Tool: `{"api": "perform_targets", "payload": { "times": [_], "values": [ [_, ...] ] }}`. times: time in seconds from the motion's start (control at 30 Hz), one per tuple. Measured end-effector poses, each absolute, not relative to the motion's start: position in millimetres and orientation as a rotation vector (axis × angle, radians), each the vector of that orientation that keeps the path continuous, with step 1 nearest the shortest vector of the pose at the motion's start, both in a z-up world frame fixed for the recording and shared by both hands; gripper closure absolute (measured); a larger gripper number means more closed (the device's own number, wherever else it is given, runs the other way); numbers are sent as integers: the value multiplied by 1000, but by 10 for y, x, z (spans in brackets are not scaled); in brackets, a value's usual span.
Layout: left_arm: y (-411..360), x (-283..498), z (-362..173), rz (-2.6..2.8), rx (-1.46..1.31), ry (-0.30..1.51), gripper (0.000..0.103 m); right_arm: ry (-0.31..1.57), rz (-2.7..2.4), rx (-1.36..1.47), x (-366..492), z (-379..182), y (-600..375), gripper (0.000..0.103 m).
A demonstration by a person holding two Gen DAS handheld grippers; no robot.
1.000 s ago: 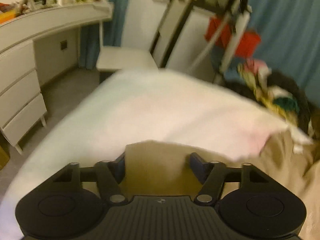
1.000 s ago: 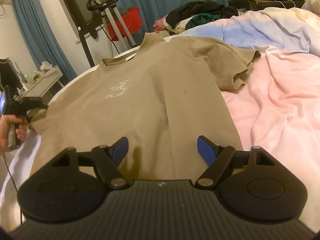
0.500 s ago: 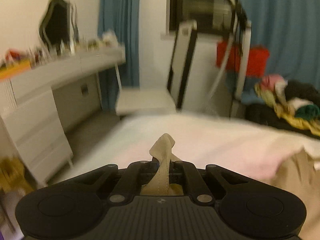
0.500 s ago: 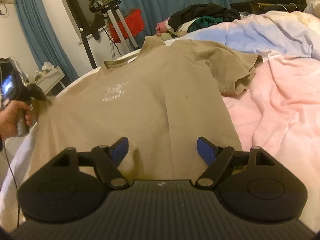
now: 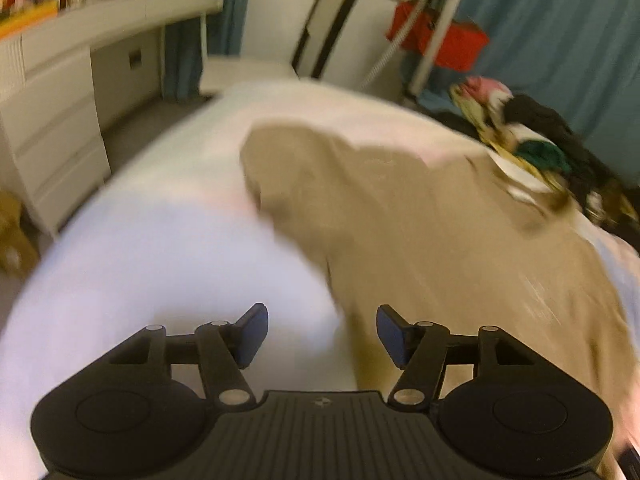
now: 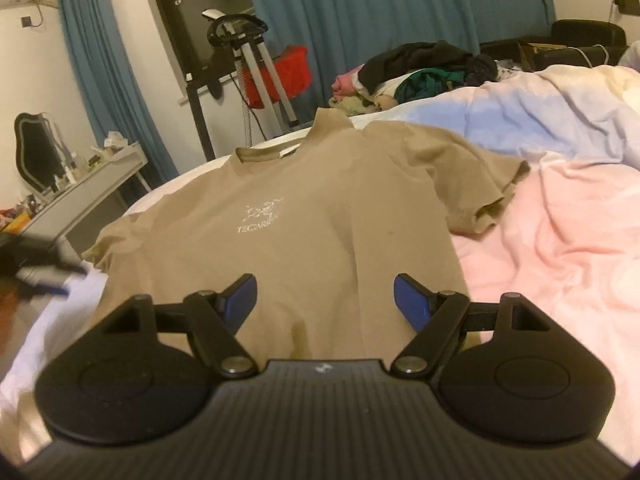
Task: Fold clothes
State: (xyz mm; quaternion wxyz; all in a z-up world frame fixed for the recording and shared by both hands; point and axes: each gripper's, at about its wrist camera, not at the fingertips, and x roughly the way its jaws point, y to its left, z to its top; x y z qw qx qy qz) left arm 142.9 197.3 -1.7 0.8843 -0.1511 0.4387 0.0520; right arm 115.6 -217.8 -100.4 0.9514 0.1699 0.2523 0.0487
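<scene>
A tan T-shirt [image 6: 320, 216] with a white chest print lies spread face up on the bed, collar toward the far side. In the left wrist view the same T-shirt [image 5: 420, 216] is blurred, its near sleeve lying out on the pale cover. My left gripper [image 5: 318, 334] is open above the cover, just left of the shirt's side edge, nothing between its blue pads. My right gripper [image 6: 324, 300] is open over the shirt's bottom hem, holding nothing. The left gripper [image 6: 36, 268] shows as a dark blur at the left of the right wrist view.
The pink, blue and white duvet [image 6: 560, 240] covers the bed to the right. A pile of clothes [image 6: 420, 72] lies at the far side. A white dresser [image 5: 52, 128] and chair [image 5: 248, 76] stand left of the bed, an exercise machine [image 6: 248, 60] beyond it.
Half a second ago my left gripper was shut on the shirt's sleeve and lifted; now it is open, the sleeve lies flat, and it has swung over the bed. The right gripper stayed open.
</scene>
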Motion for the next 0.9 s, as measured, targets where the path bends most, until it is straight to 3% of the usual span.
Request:
{"api": "perform_targets", "payload": {
  "times": [0.4, 0.9],
  "values": [
    [1434, 309, -302, 61, -381, 1185, 39, 481, 67, 329, 620, -777, -2288, 25],
    [1185, -32, -398, 89, -317, 1315, 41, 499, 70, 400, 653, -818, -2435, 25]
  ]
}}
